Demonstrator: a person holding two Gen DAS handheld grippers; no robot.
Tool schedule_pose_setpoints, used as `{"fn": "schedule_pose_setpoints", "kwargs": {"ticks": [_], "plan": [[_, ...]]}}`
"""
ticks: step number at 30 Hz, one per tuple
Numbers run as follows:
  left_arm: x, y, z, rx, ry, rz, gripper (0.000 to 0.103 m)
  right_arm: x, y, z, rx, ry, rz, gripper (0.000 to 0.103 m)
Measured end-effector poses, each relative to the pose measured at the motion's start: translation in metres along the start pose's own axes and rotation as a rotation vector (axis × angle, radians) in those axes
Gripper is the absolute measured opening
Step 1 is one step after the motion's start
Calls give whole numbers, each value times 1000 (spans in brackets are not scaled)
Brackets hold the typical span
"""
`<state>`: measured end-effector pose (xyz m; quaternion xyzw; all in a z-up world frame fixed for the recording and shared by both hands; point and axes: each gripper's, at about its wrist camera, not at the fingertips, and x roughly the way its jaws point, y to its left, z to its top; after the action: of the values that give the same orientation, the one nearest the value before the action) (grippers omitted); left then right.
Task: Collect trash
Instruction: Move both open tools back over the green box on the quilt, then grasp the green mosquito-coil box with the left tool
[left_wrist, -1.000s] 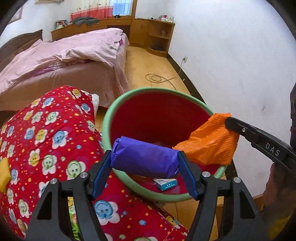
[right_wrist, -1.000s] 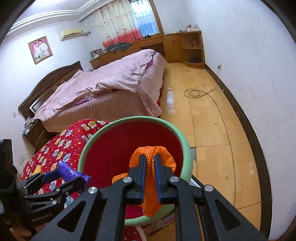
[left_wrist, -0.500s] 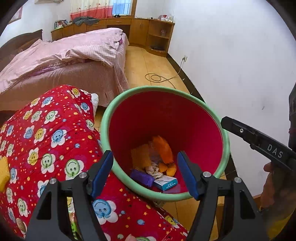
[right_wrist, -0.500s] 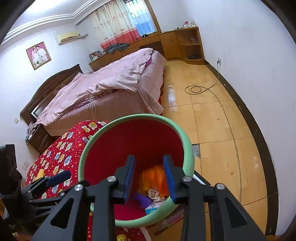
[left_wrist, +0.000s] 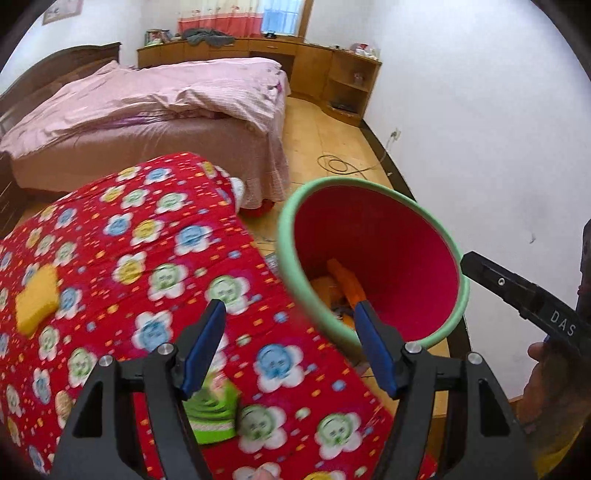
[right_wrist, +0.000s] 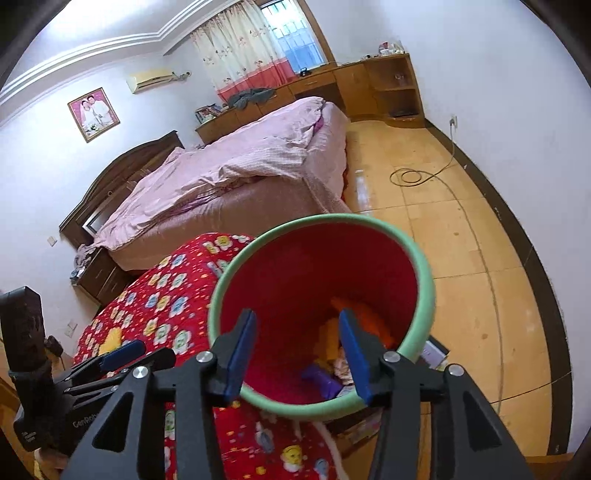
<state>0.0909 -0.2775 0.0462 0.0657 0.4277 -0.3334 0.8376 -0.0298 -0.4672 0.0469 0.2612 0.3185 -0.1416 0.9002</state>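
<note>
The red bin with a green rim (left_wrist: 284, 236) stands beside a red flowered quilt (left_wrist: 147, 236). In it lie the orange net (right_wrist: 373, 325) and the purple bag (right_wrist: 321, 380) among other scraps. My left gripper (left_wrist: 290, 314) is open and empty, over the quilt's edge left of the bin. My right gripper (right_wrist: 296, 321) hangs over the bin rim (right_wrist: 424, 280); its jaws are opening with nothing between them. A yellow sponge (left_wrist: 37, 299) lies on the quilt, and a green striped wrapper (left_wrist: 214, 413) sits below my left fingers.
A bed with pink covers (right_wrist: 240, 173) fills the room behind the quilt. A coiled cable (right_wrist: 410, 177) lies on the wooden floor by the white wall (left_wrist: 480, 147). Wooden cabinets (right_wrist: 388, 85) line the far end. Papers (right_wrist: 432, 354) lie beside the bin.
The purple bag left my left gripper and the orange net left my right gripper; both now lie in the bin. My left gripper swung left over the quilt. The right jaws spread wider.
</note>
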Motion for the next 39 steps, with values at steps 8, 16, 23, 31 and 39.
{"fn": "schedule_pose_setpoints", "kwargs": {"ticks": [8, 16, 23, 31, 39], "plan": [[-12, 35, -22, -58, 22, 34, 71, 4, 24, -17, -3, 35, 34, 55], [-13, 53, -44, -87, 54, 70, 75, 8, 33, -31, 7, 71, 54, 56], [-4, 53, -57, -86, 81, 76, 75, 10, 33, -41, 26, 91, 47, 57], [4, 45, -62, -45, 89, 111, 75, 13, 26, -48, 55, 103, 32, 58], [12, 47, -64, -49, 105, 128, 74, 14, 18, -51, 78, 110, 29, 58]]}}
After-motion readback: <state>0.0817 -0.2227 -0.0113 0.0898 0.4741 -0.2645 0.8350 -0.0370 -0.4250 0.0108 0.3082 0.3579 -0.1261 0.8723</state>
